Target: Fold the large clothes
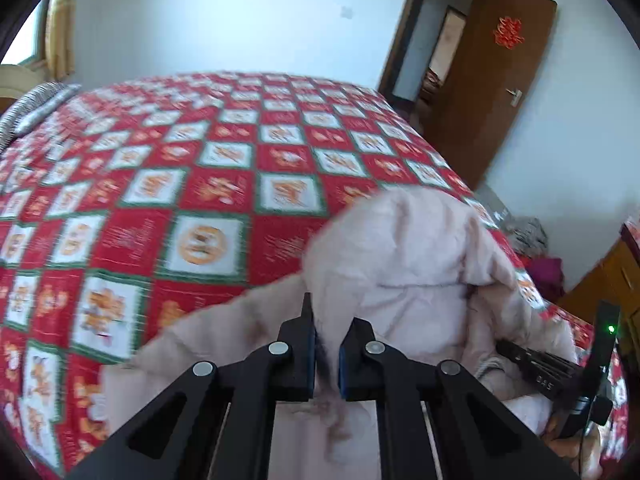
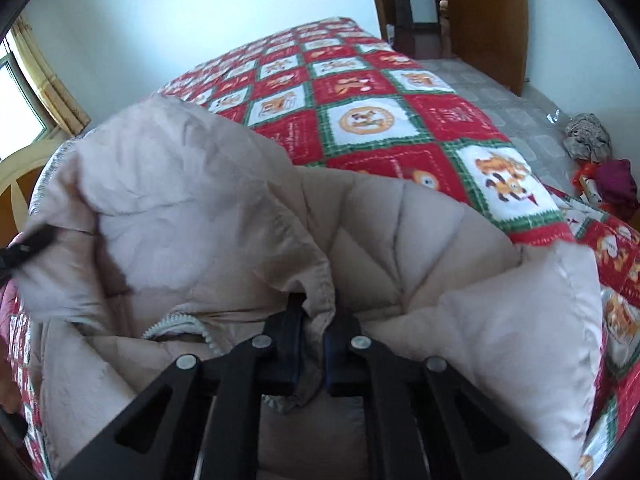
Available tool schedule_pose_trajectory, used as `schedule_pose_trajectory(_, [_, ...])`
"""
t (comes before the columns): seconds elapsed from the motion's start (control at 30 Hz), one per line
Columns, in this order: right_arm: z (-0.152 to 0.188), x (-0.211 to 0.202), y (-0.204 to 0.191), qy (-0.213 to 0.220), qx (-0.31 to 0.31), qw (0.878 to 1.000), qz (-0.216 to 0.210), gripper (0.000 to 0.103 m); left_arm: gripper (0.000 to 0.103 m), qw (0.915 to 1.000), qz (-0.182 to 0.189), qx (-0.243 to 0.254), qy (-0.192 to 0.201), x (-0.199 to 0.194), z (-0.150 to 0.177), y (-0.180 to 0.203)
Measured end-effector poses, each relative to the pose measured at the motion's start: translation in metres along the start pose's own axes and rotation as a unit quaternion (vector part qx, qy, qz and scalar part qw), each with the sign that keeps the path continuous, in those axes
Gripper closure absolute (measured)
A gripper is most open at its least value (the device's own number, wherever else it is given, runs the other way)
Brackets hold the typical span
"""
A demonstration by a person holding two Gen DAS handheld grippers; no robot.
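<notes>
Both claws, left claw (image 1: 327,354) and right claw (image 2: 313,346), pinch jacket (image 2: 192,208) edges above bare bedspread (image 1: 208,168).

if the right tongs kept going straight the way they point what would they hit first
The right tongs are already shut on a hem of the beige padded coat; straight on they would push deeper into its quilted lining, with the red patterned bedspread probably beneath. Depth is unclear.

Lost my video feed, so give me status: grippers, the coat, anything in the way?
Left gripper shut on coat. Right gripper shut on its hem. Coat bunched at near edge of bed. Bed beyond it bare of other things.
</notes>
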State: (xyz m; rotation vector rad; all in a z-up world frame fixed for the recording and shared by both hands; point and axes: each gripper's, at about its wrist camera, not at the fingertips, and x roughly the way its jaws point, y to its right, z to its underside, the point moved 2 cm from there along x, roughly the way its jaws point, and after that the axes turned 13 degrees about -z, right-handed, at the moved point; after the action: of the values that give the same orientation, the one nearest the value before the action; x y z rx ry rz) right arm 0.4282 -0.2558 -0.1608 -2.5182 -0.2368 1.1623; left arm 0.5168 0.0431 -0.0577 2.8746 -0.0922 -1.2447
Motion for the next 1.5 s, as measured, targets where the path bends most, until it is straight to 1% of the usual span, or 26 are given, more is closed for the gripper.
schedule_pose_trajectory(0.03, [0.002,0.000,-0.001,0.009,-0.002,1.000,0.005,0.096,0.095,0.9999,-0.014,-0.003,-0.005,0.008,0.001,-0.003])
schedule_pose_trajectory(0.1, [0.003,0.002,-0.005,0.013,-0.012,1.000,0.016,0.095,0.092,0.9972,-0.047,-0.025,-0.052,0.045,0.015,-0.011])
schedule_pose_trajectory(0.13, [0.003,0.002,-0.007,0.014,-0.020,0.999,0.023,0.095,0.086,0.9945,-0.059,-0.034,-0.080,0.067,0.026,-0.015])
schedule_pose_trajectory(0.17, [0.003,0.002,-0.008,0.013,-0.022,0.999,0.026,0.094,0.085,0.9937,-0.053,-0.043,-0.089,0.082,0.037,-0.017])
schedule_pose_trajectory(0.23, [0.002,0.003,-0.006,0.012,-0.019,0.999,0.024,0.094,0.085,0.9957,-0.048,-0.061,-0.050,0.082,0.046,-0.019])
schedule_pose_trajectory(0.33, [0.002,0.000,-0.007,0.013,-0.019,1.000,0.020,0.089,0.085,0.9950,-0.058,-0.070,-0.041,0.082,0.046,-0.019])
schedule_pose_trajectory(0.4, [0.005,-0.016,-0.015,0.021,-0.035,0.998,0.040,0.073,0.085,0.9948,-0.052,-0.078,-0.039,0.082,0.046,-0.023])
schedule_pose_trajectory(0.47, [0.005,-0.039,-0.026,0.065,-0.053,0.995,0.054,0.058,0.085,0.9948,-0.053,-0.079,-0.037,0.082,0.046,-0.023])
schedule_pose_trajectory(0.5, [0.000,-0.053,-0.033,0.095,-0.062,0.992,0.059,0.053,0.085,0.9949,-0.060,-0.074,-0.035,0.082,0.045,-0.021])
schedule_pose_trajectory(0.53, [-0.011,-0.064,-0.041,0.123,-0.070,0.988,0.058,0.052,0.085,0.9949,-0.069,-0.066,-0.033,0.082,0.046,-0.017])
schedule_pose_trajectory(0.6, [-0.045,-0.063,-0.056,0.139,-0.074,0.986,0.049,0.052,0.084,0.9945,-0.087,-0.050,-0.028,0.080,0.048,-0.012])
schedule_pose_trajectory(0.67, [-0.076,-0.045,-0.062,0.125,-0.056,0.990,0.035,0.053,0.084,0.9941,-0.096,-0.043,-0.025,0.079,0.048,-0.010])
schedule_pose_trajectory(0.7, [-0.095,-0.027,-0.062,0.112,-0.037,0.993,0.024,0.058,0.084,0.9942,-0.095,-0.043,-0.025,0.080,0.049,-0.011])
schedule_pose_trajectory(0.77, [-0.108,0.003,-0.057,0.073,0.001,0.997,-0.008,0.066,0.084,0.9944,-0.092,-0.046,-0.025,0.080,0.049,-0.013])
schedule_pose_trajectory(0.8, [-0.105,0.015,-0.057,0.053,0.018,0.998,-0.027,0.067,0.084,0.9944,-0.092,-0.046,-0.025,0.080,0.049,-0.013])
schedule_pose_trajectory(0.83, [-0.096,0.034,-0.052,0.012,0.047,0.997,-0.056,0.069,0.084,0.9944,-0.092,-0.046,-0.025,0.080,0.049,-0.013])
schedule_pose_trajectory(0.87, [-0.085,0.039,-0.051,-0.005,0.053,0.997,-0.061,0.069,0.084,0.9944,-0.092,-0.046,-0.025,0.080,0.049,-0.014])
schedule_pose_trajectory(0.9, [-0.066,0.048,-0.050,-0.033,0.046,0.997,-0.055,0.069,0.084,0.9944,-0.091,-0.046,-0.025,0.081,0.049,-0.014])
schedule_pose_trajectory(0.97, [-0.034,0.051,-0.051,-0.056,-0.005,0.998,-0.031,0.075,0.084,0.9946,-0.088,-0.048,-0.026,0.081,0.048,-0.013])
schedule_pose_trajectory(1.07, [-0.005,0.044,-0.060,-0.026,-0.102,0.994,0.013,0.077,0.083,0.9952,-0.080,-0.049,-0.026,0.082,0.048,-0.012])
schedule_pose_trajectory(1.1, [-0.002,0.046,-0.058,-0.016,-0.111,0.994,0.018,0.077,0.082,0.9954,-0.077,-0.050,-0.026,0.081,0.048,-0.012])
schedule_pose_trajectory(1.2, [-0.002,0.054,-0.061,-0.009,-0.132,0.990,0.046,0.077,0.081,0.9964,-0.050,-0.056,-0.041,0.078,0.047,-0.017])
schedule_pose_trajectory(1.27, [-0.004,0.052,-0.063,-0.007,-0.137,0.989,0.048,0.077,0.080,0.9965,-0.032,-0.049,-0.059,0.066,0.048,-0.023])
schedule_pose_trajectory(1.33, [-0.006,0.049,-0.058,-0.004,-0.129,0.991,0.036,0.077,0.072,0.9965,-0.019,-0.042,-0.070,0.044,0.053,-0.029])
schedule_pose_trajectory(1.4, [-0.006,0.051,-0.059,-0.002,-0.129,0.991,0.034,0.076,0.071,0.9976,-0.007,-0.032,-0.062,0.024,0.055,-0.031])
schedule_pose_trajectory(1.5, [-0.006,0.054,-0.063,-0.001,-0.133,0.990,0.035,0.075,0.070,0.9991,0.024,-0.011,-0.033,0.001,0.038,-0.014])
